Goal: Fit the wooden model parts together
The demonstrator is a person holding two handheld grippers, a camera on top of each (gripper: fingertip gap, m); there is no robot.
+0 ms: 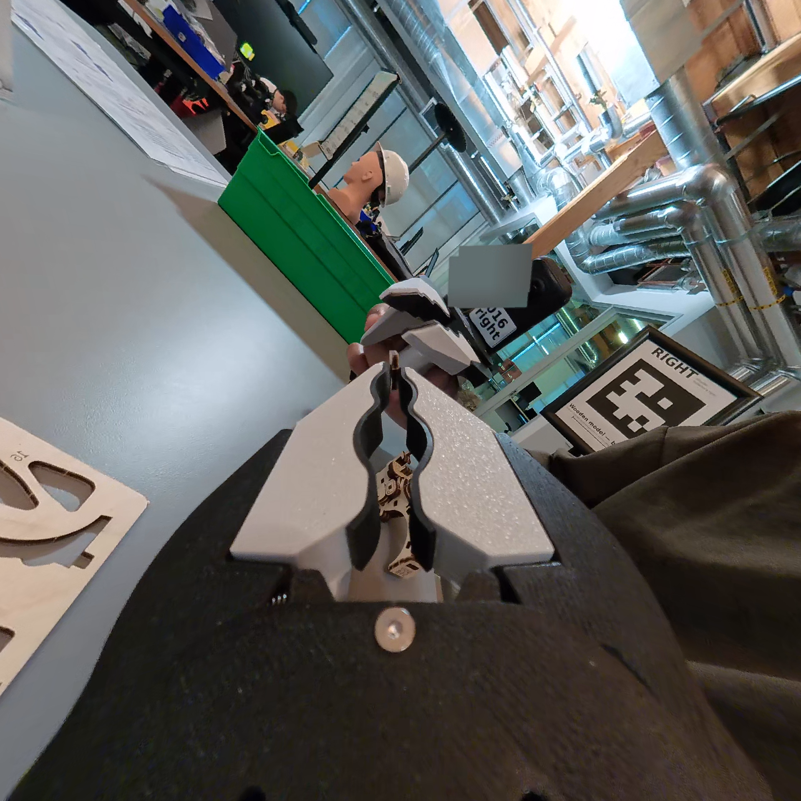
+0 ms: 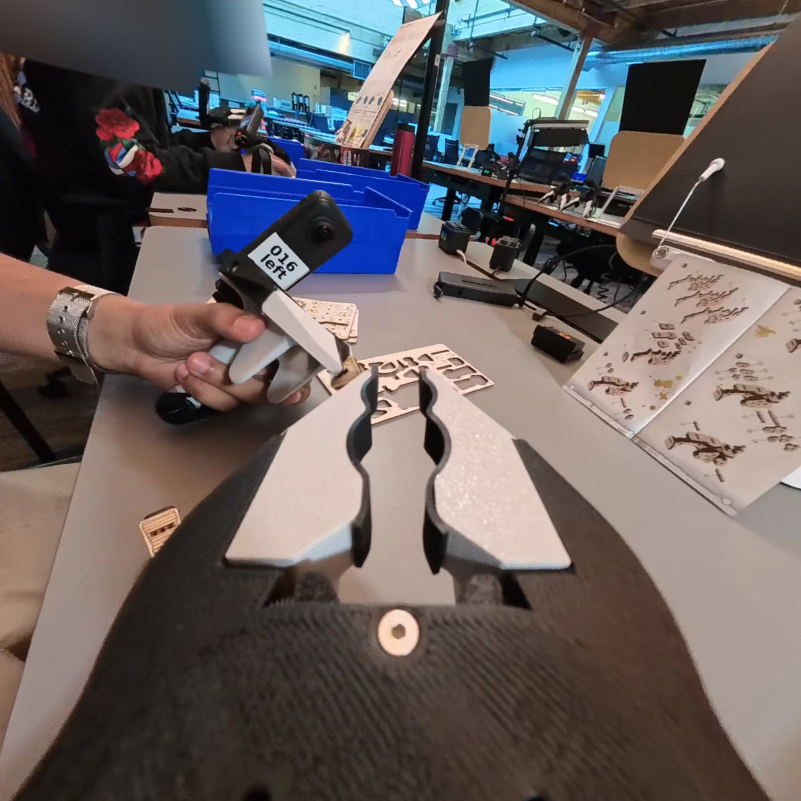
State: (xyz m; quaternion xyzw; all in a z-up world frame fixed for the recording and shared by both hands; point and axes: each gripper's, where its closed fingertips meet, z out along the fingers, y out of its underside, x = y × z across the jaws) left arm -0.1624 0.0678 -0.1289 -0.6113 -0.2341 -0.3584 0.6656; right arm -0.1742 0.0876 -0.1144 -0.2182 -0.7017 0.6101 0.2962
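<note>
Clearly, the left gripper (image 1: 395, 377) has its fingers pressed together on a small wooden model part (image 1: 395, 503), which sits in the gap between them and pokes out just past the tips. From the right wrist view, that left gripper (image 2: 342, 368) is held by a hand (image 2: 182, 346) just ahead and left of the right gripper (image 2: 396, 377), whose fingers stand apart with nothing between them. A punched-out wooden sheet (image 2: 450, 381) lies on the grey table (image 2: 433, 303) right beyond its tips. Each gripper carries a white printed label; an illustrated instruction sheet (image 2: 693, 381) lies off to the right.
</note>
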